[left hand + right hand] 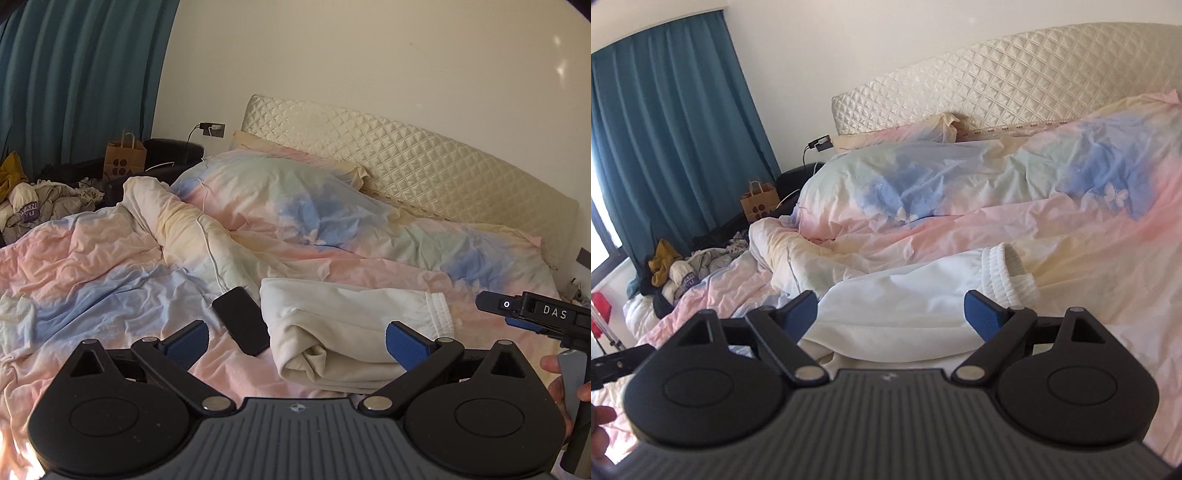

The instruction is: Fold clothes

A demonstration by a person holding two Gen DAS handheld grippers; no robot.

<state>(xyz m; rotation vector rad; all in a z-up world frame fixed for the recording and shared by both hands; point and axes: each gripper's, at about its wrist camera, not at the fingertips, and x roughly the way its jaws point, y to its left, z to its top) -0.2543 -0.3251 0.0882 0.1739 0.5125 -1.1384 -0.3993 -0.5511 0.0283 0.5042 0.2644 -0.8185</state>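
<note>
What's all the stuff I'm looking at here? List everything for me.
Folded garment: one, cream-white, on the duvet in front of both grippers.
Phone: one, black, lying just left of the garment.
Duvet: one, pastel pink, blue and yellow, covering the bed.
Headboard: one, cream quilted, against the wall.
Curtain: one, teal, far left.
Paper bag: one, brown, beside the bed.
Clothes pile: one, mixed colours, left of the bed.
Wall socket: one, with a charger plugged in.
Left gripper: black, blue pads, jaws open.
Right gripper: same, jaws open.
</note>
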